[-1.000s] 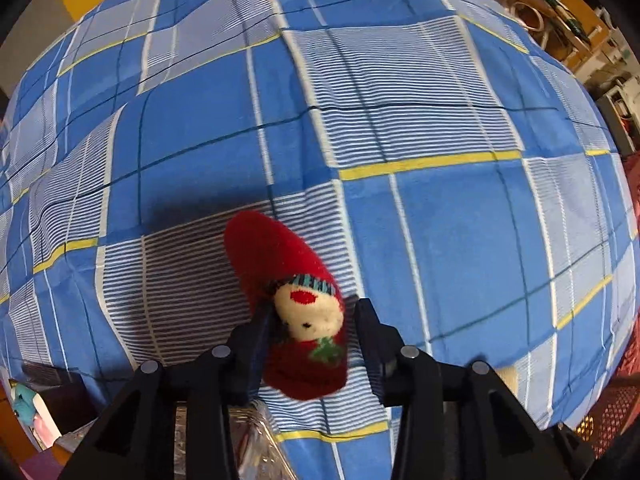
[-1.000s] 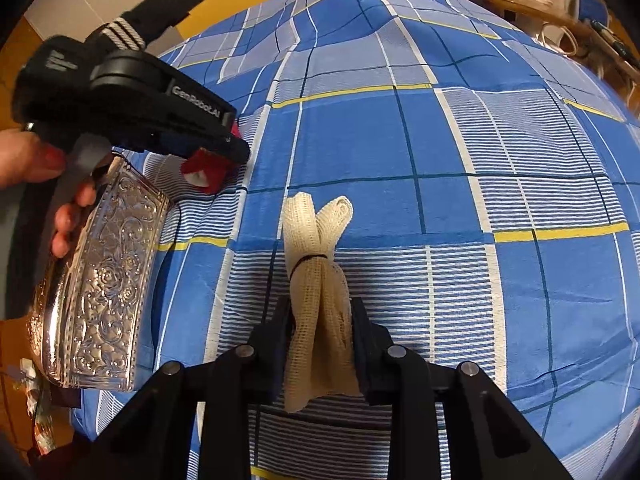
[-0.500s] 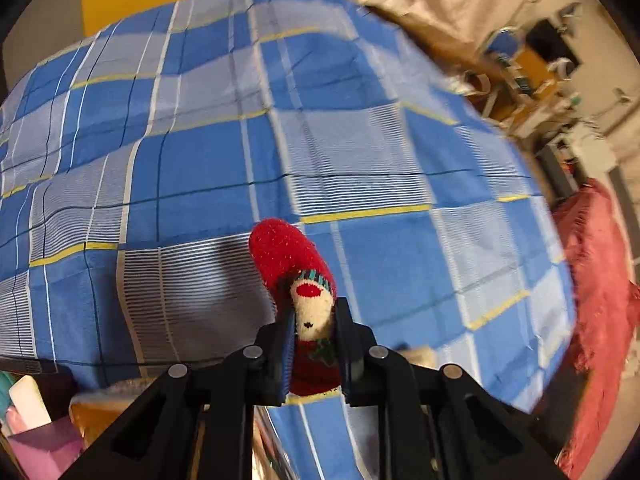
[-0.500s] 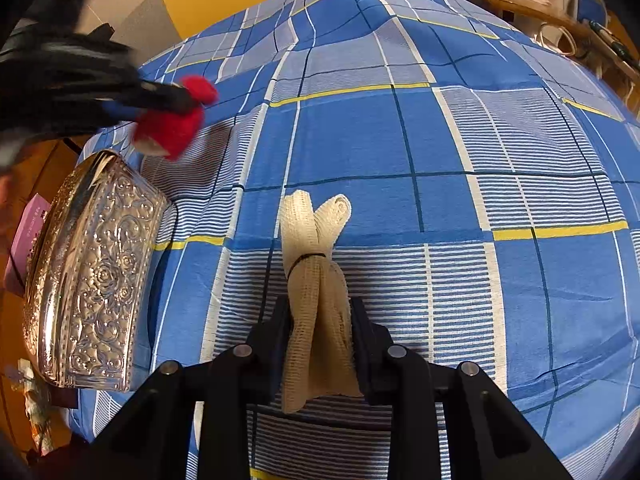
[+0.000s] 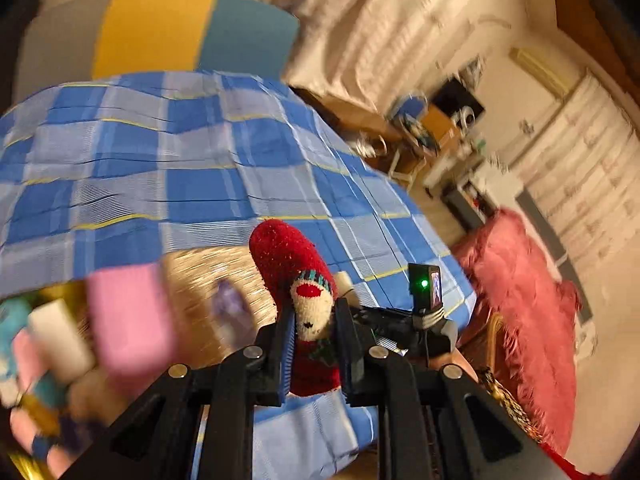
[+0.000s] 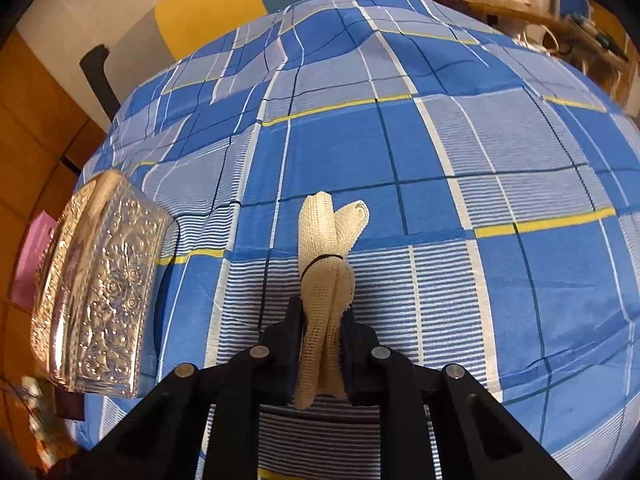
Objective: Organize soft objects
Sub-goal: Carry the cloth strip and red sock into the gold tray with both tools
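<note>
My left gripper (image 5: 313, 312) is shut on a red Christmas sock (image 5: 294, 276) with a cream face on it, held up in the air beside the bed. My right gripper (image 6: 320, 320) is shut on a cream knitted sock bundle (image 6: 326, 264) tied with a black band, held just over the blue checked bedsheet (image 6: 400, 152). The right gripper's body with a green light (image 5: 424, 292) shows in the left wrist view. An ornate silver box (image 6: 96, 292) sits at the bed's left edge.
A blurred heap of pink, white and blue items (image 5: 120, 320) lies low at the left of the left wrist view. A red fringed cloth (image 5: 528, 312) lies to the right of the bed. Furniture and clutter (image 5: 440, 136) stand beyond.
My left gripper has lifted the red sock off the bed and swung away, tilting upward; the view is blurred. My right gripper has risen a little with the cream bundle in it.
</note>
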### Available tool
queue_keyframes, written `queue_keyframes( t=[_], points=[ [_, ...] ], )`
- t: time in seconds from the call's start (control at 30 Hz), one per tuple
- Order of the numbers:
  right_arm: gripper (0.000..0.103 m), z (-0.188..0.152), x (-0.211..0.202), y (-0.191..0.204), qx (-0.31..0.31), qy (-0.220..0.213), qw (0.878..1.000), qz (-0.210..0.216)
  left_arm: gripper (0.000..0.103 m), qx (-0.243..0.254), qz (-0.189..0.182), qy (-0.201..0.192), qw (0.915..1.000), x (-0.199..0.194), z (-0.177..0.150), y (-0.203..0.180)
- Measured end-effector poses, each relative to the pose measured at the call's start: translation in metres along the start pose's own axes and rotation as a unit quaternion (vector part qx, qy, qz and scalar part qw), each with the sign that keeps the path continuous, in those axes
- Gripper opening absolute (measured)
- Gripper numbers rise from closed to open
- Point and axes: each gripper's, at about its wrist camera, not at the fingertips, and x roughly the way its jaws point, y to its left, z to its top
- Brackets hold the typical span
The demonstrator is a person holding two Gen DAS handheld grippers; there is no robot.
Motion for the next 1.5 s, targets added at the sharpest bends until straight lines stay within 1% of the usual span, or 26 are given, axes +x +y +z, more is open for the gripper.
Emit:
queue_keyframes(
  t=[0.03, 0.1, 0.2, 0.27, 0.33, 0.4, 0.5, 0.6, 0.63, 0.73, 0.87, 0.9, 0.93, 0.97, 1.0, 1.07, 1.13, 1.2, 1.27, 1.3, 1.37, 1.5],
  points=[
    [0.017, -0.001, -0.001, -0.001, 0.002, -0.002, 1.0, 0.002, 0.017, -0.008, 0.004, -0.001, 1.0, -0.012, -0.008, 0.011],
    [0.017, -0.001, -0.004, 0.0, 0.002, -0.009, 1.0, 0.0, 0.017, -0.035, 0.022, -0.016, 0.999, -0.035, -0.027, 0.036],
    [0.017, -0.003, -0.007, 0.0, 0.013, -0.013, 1.0, 0.007, 0.017, -0.065, 0.047, -0.023, 0.9965, -0.053, -0.057, 0.073],
    [0.017, -0.003, -0.008, 0.0, 0.014, -0.015, 1.0, 0.007, 0.017, -0.076, 0.069, -0.026, 0.9944, -0.058, -0.08, 0.095],
    [0.017, -0.005, -0.012, 0.001, 0.006, -0.021, 1.0, 0.007, 0.017, -0.097, 0.068, -0.026, 0.9925, -0.061, -0.099, 0.113],
    [0.017, -0.006, -0.015, 0.004, 0.001, -0.032, 0.999, 0.004, 0.017, -0.109, 0.061, -0.01, 0.9921, -0.059, -0.119, 0.128],
    [0.017, -0.008, -0.021, 0.007, 0.003, -0.045, 0.999, 0.006, 0.017, -0.092, 0.068, 0.02, 0.9932, -0.049, -0.138, 0.136],
    [0.017, -0.017, -0.028, 0.004, 0.027, -0.053, 0.998, -0.004, 0.017, -0.082, 0.073, 0.04, 0.9931, -0.036, -0.152, 0.142],
    [0.017, -0.023, -0.034, 0.003, 0.038, -0.062, 0.997, -0.001, 0.017, -0.083, 0.073, 0.045, 0.9928, -0.029, -0.154, 0.144],
    [0.017, -0.035, -0.049, 0.005, 0.059, -0.081, 0.995, 0.011, 0.017, -0.083, 0.059, 0.056, 0.9932, -0.018, -0.161, 0.149],
    [0.017, -0.048, -0.075, 0.019, 0.062, -0.103, 0.993, 0.012, 0.019, -0.067, 0.043, 0.073, 0.9942, 0.004, -0.159, 0.147],
    [0.017, -0.051, -0.081, 0.024, 0.062, -0.107, 0.992, 0.015, 0.022, -0.064, 0.039, 0.078, 0.9941, 0.006, -0.161, 0.146],
    [0.017, -0.055, -0.09, 0.03, 0.062, -0.114, 0.991, 0.022, 0.029, -0.064, 0.039, 0.084, 0.9936, 0.009, -0.161, 0.145],
    [0.017, -0.057, -0.096, 0.036, 0.06, -0.119, 0.991, 0.027, 0.032, -0.065, 0.046, 0.086, 0.9931, 0.009, -0.162, 0.144],
    [0.017, -0.058, -0.101, 0.041, 0.058, -0.122, 0.99, 0.031, 0.035, -0.064, 0.045, 0.084, 0.9934, 0.008, -0.162, 0.143],
    [0.017, -0.063, -0.114, 0.056, 0.052, -0.134, 0.989, 0.047, 0.041, -0.06, 0.029, 0.069, 0.9954, -0.001, -0.164, 0.14],
    [0.017, -0.067, -0.124, 0.072, 0.041, -0.141, 0.987, 0.065, 0.042, -0.061, 0.017, 0.049, 0.9968, -0.013, -0.166, 0.141],
    [0.017, -0.071, -0.131, 0.092, 0.023, -0.144, 0.986, 0.087, 0.042, -0.059, 0.022, 0.025, 0.9977, -0.03, -0.17, 0.141],
    [0.017, -0.074, -0.136, 0.119, -0.001, -0.142, 0.984, 0.111, 0.042, -0.059, 0.037, 0.003, 0.9975, -0.044, -0.172, 0.143],
    [0.017, -0.076, -0.137, 0.128, -0.011, -0.14, 0.983, 0.121, 0.042, -0.063, 0.051, -0.011, 0.9967, -0.053, -0.175, 0.146],
    [0.017, -0.079, -0.138, 0.159, -0.04, -0.129, 0.979, 0.15, 0.042, -0.066, 0.086, -0.041, 0.9932, -0.076, -0.179, 0.154],
    [0.017, -0.086, -0.128, 0.216, -0.096, -0.098, 0.972, 0.191, 0.042, -0.087, 0.136, -0.086, 0.9831, -0.109, -0.193, 0.17]
  ],
)
